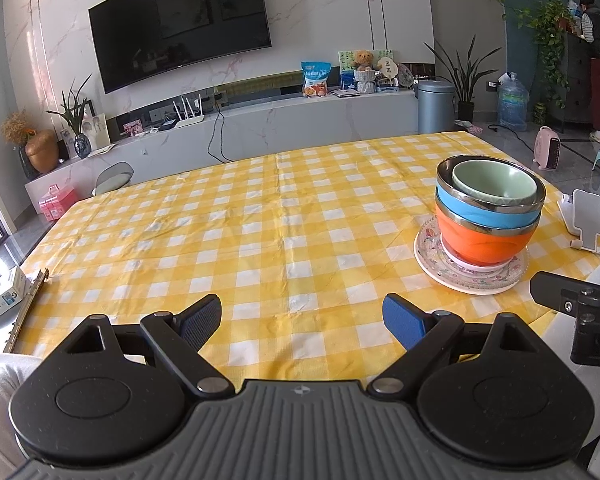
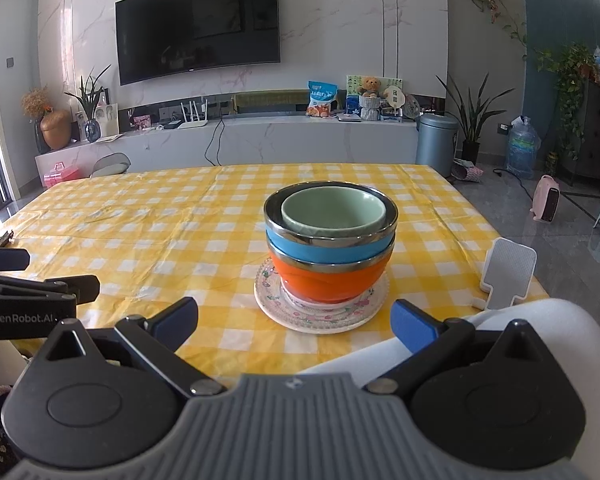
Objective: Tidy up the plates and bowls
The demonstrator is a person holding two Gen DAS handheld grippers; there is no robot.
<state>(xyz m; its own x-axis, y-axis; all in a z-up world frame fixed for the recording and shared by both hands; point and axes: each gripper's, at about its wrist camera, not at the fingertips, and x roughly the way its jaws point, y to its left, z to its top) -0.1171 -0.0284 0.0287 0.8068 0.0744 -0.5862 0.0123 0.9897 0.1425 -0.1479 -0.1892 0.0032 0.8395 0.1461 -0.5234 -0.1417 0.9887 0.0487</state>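
A stack stands on the yellow checked tablecloth (image 1: pixel 260 220): a floral plate (image 2: pixel 356 312) at the bottom, a smaller pink plate on it, then an orange bowl (image 2: pixel 328 280), a blue bowl (image 2: pixel 296 246) and a green bowl (image 2: pixel 332 210) nested inside. In the left wrist view the stack is at the right, with the orange bowl (image 1: pixel 484 244) and the floral plate (image 1: pixel 432 264). My left gripper (image 1: pixel 302 322) is open and empty, left of the stack. My right gripper (image 2: pixel 294 322) is open and empty, just in front of the stack.
A white phone stand (image 2: pixel 504 276) sits right of the stack near the table edge. A small box (image 1: pixel 0 300) and a brass binder clip strip (image 1: pixel 24 308) lie at the table's left edge. A TV cabinet stands beyond the table.
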